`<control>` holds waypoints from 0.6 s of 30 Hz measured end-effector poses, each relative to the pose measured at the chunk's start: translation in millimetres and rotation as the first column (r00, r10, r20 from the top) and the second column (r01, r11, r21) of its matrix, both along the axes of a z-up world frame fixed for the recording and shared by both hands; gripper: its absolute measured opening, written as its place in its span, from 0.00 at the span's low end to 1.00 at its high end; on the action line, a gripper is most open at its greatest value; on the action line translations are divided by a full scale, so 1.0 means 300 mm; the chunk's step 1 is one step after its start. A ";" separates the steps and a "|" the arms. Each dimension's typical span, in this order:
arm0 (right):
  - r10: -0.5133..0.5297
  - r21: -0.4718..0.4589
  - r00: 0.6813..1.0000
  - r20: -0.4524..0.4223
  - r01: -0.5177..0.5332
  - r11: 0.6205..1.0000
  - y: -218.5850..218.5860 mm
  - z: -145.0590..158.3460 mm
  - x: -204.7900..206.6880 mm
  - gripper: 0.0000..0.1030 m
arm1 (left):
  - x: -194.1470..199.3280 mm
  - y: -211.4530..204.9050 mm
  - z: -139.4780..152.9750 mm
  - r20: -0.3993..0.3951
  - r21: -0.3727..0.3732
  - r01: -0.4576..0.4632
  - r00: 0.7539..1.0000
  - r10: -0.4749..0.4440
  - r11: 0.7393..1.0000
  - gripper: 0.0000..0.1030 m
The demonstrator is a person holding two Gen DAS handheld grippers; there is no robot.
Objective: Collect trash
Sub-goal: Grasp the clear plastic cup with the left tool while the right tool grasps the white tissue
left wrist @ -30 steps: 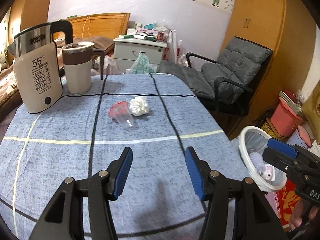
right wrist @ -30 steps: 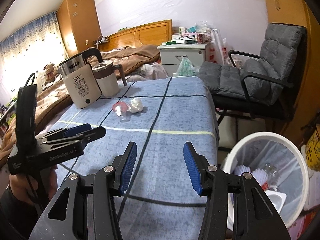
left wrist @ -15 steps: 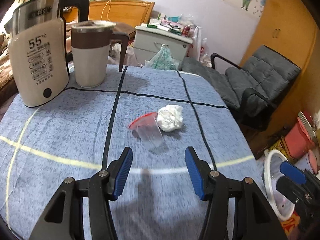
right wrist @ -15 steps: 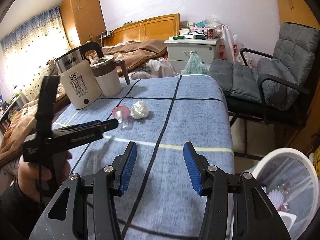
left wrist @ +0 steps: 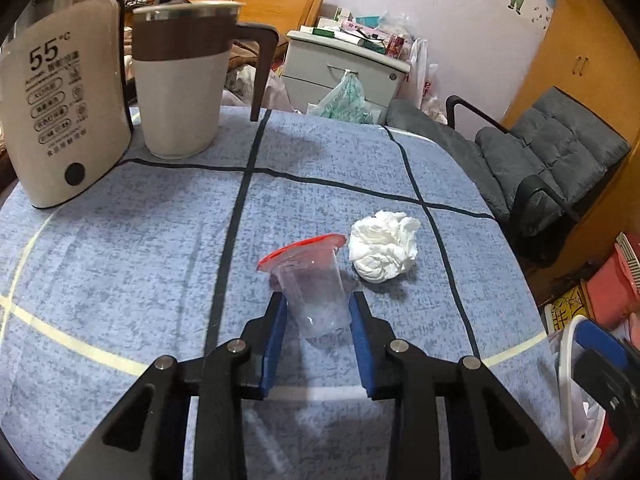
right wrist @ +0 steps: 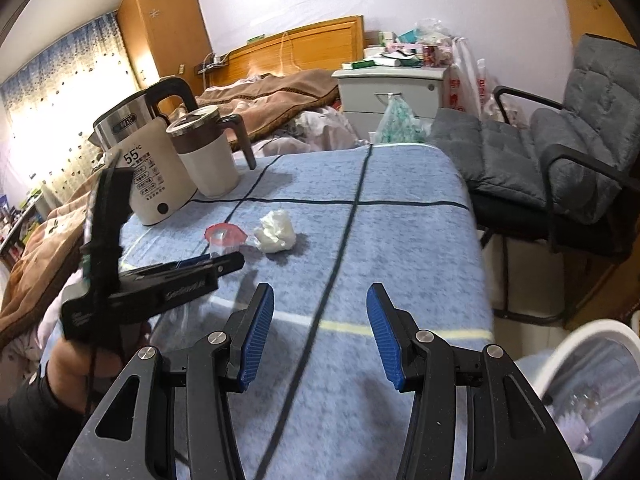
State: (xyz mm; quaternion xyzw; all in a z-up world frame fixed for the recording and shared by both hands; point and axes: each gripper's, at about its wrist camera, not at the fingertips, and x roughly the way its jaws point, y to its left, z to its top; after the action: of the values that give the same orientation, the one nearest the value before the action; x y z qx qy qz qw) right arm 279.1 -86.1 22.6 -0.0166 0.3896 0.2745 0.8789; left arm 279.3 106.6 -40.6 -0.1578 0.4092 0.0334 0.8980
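Left wrist view: we see the left tongs [left wrist: 316, 312] have just been closing; their blue pads [left wrist: 274, 334] flank the clear plastic cup with a red rim [left wrist: 314, 280], lying on its side on the blue-clothed worktop [left wrist: 120, 264]. Whether the pads press it we cannot tell. The crumpled white tissue [left wrist: 382, 252] lies just beside it. The right tongs [right wrist: 320, 336] stand spread, empty, over bare cloth. The white bin [right wrist: 592, 344] is cut off.

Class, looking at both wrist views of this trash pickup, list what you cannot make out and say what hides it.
- Whether the left gripper presses the plastic cup: its fingers flank the cup, contact unclear; its jaws have just been closing.
- Bin contents: right wrist view, cut by the edge.
- Kettle top: left wrist view, cropped.
- Nightstand clutter: too small.
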 end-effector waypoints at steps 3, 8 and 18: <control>0.037 -0.004 0.999 -0.009 -0.037 0.999 0.059 -0.015 0.033 0.48 | -0.033 0.021 0.019 0.011 0.011 0.008 1.000 -0.008 1.000 0.32; 0.105 -0.022 0.994 -0.029 -0.105 0.994 0.174 -0.060 0.101 0.48 | -0.085 0.069 0.035 0.015 0.025 0.016 1.000 -0.016 1.000 0.32; 0.127 -0.085 0.990 -0.063 -0.132 0.988 0.340 -0.173 0.253 0.48 | -0.104 0.120 0.045 0.037 0.019 0.033 0.999 -0.033 0.999 0.32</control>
State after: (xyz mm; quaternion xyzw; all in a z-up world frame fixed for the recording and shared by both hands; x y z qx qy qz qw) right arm 355.0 15.8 -29.2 -0.0730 0.4245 0.3137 0.8462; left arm 248.2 142.6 -27.2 -0.1433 0.3948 0.0195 0.9073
